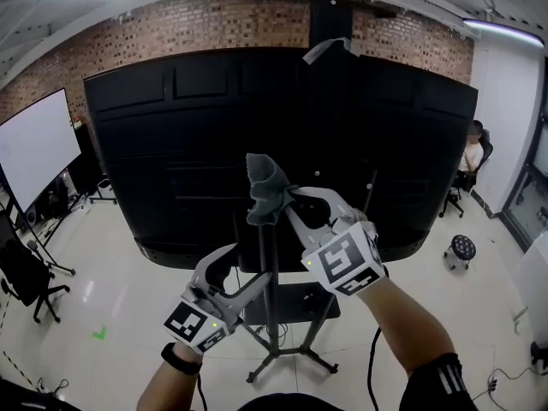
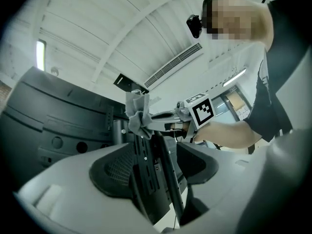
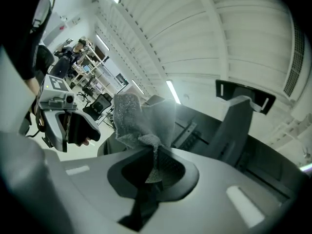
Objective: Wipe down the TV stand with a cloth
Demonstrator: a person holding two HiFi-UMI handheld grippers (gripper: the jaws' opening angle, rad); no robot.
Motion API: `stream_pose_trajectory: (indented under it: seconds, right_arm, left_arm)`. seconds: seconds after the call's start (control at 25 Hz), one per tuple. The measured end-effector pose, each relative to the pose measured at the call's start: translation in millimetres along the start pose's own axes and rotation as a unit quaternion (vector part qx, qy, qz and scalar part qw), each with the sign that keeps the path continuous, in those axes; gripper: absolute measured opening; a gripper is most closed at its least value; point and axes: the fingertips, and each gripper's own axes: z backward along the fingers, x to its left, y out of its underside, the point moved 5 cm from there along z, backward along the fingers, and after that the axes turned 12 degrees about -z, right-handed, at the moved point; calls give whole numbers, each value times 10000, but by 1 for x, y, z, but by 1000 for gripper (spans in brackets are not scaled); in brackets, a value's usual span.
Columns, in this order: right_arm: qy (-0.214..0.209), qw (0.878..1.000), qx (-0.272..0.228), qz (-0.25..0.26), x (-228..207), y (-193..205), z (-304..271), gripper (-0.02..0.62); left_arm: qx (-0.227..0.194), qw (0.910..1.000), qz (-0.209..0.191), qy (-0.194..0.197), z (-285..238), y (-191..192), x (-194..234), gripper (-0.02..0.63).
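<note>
A: Behind the big black TV (image 1: 171, 144), what does the right tool (image 1: 284, 200) hold?
B: Its jaws pinch a bunched grey cloth (image 1: 265, 191), raised beside the upper part of the TV stand (image 1: 273, 336).
A: And the left tool (image 1: 257, 286)?
B: Lower down, its jaws clamp the stand's black upright, well above the floor legs.
</note>
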Motion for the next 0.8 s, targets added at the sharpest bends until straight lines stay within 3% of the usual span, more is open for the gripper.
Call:
stream_pose_trajectory:
  seconds: [0.24,0.4,0.52,0.68,0.8]
  right_arm:
    - [-313,9947,409,886,71,-27,-88,22]
    - [-225,9845,773,1557,93,-35,-143,23]
    - [-43,9711,1059,2137,106,-37,-179,21]
    - [186,9415,1436,3044,120,-33,-216,21]
    - [228,9316,1543,3282,127,-33,-231,21]
  left_arm:
    - [169,9992,3,-368,52,16,43,298]
    - [289,9980,131,-553,77,27,69,298]
    - [358,9970,233,-642,93,34,83,298]
    - [394,9966,279,-673,108,42,96,299]
    - [374,9967,293,-654,115,47,102,298]
